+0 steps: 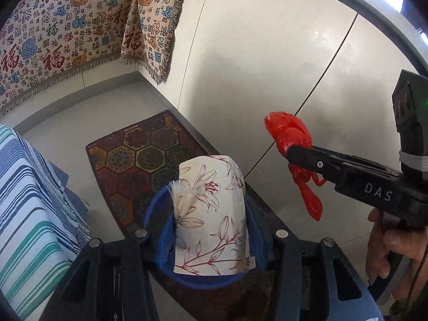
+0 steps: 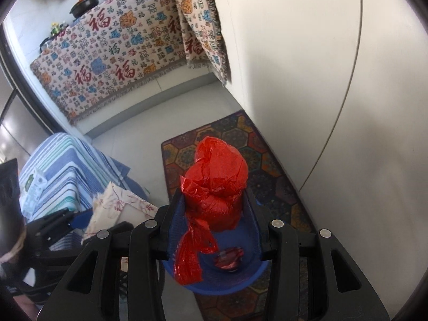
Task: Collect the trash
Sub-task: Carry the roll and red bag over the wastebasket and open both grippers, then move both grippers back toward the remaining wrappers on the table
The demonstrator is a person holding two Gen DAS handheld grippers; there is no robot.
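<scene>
- Your left hand-held gripper (image 1: 211, 214) pinches a floral-printed packet (image 1: 211, 214), white tissue showing at its side, above the blue bin (image 1: 208, 281).
- Your right hand-held gripper (image 2: 214, 200) pinches a knotted red plastic bag (image 2: 216, 187) over that blue bin (image 2: 214, 286).
- Inside the bin lies a small reddish wrapper (image 2: 228, 260).
- The bin stands on a hexagon-patterned rug (image 2: 267, 165).

Crinkled, glossy red plastic bag (image 2: 216, 184); matt floral paper pack (image 1: 211, 214) with a fluffy white tuft; woven fringed cloth (image 2: 112, 61) with printed characters; striped fabric (image 1: 29, 214); patterned pile rug (image 2: 267, 165); smooth, faintly shiny floor tiles (image 1: 267, 67); matt black plastic claw (image 2: 214, 214) arms
</scene>
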